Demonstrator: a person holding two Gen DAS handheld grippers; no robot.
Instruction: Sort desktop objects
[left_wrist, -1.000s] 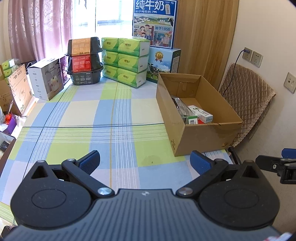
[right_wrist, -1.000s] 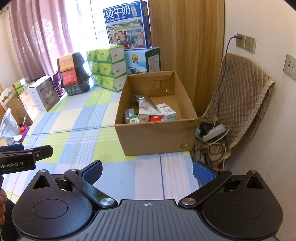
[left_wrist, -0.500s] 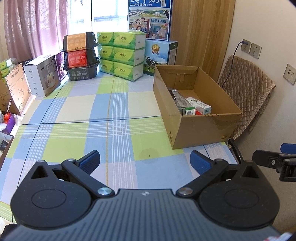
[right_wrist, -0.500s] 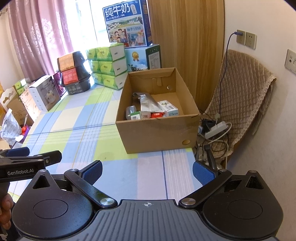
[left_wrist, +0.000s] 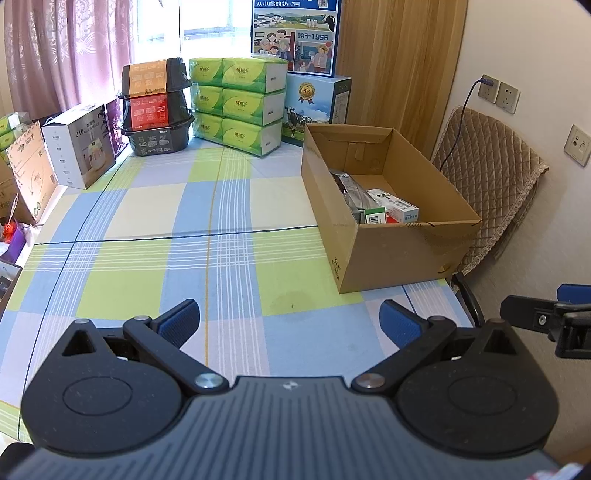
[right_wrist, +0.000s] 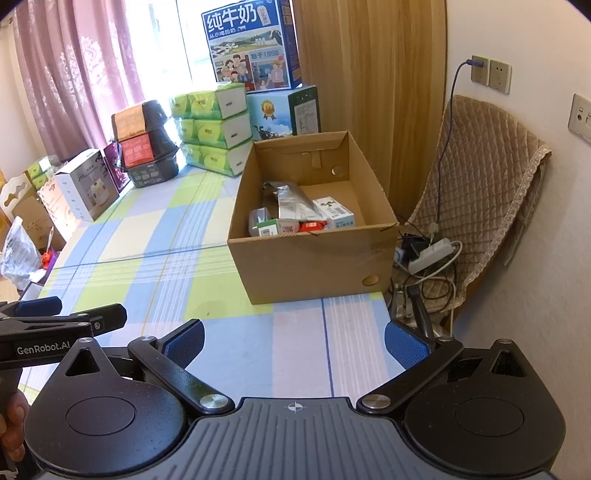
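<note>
The left gripper (left_wrist: 290, 325) was held with its jaws spread wide and nothing between the blue pads (left_wrist: 181, 322), low over the checked tablecloth (left_wrist: 155, 273). The right gripper (right_wrist: 293, 341) was likewise spread wide and empty; from the left wrist view it was seen at about three o'clock, beyond the table's edge.

The cardboard box (left_wrist: 402, 254) was found standing open on the cloth at roughly one o'clock from the left gripper, and at twelve o'clock from the right gripper, well apart from both. Inside it, small items were lying together against the near wall: a silver foil pouch (right_wrist: 293, 201), a white and teal carton (right_wrist: 334, 212), a green-labelled box (right_wrist: 271, 227) and a red packet (right_wrist: 312, 226).

At the far end of the table, toward eleven o'clock, stacked green tissue packs (left_wrist: 238, 103) and black containers (left_wrist: 155, 107) were seen. A quilted chair (right_wrist: 480, 177) was placed beside the table at two o'clock, with a power strip (right_wrist: 430, 254) on its seat.
</note>
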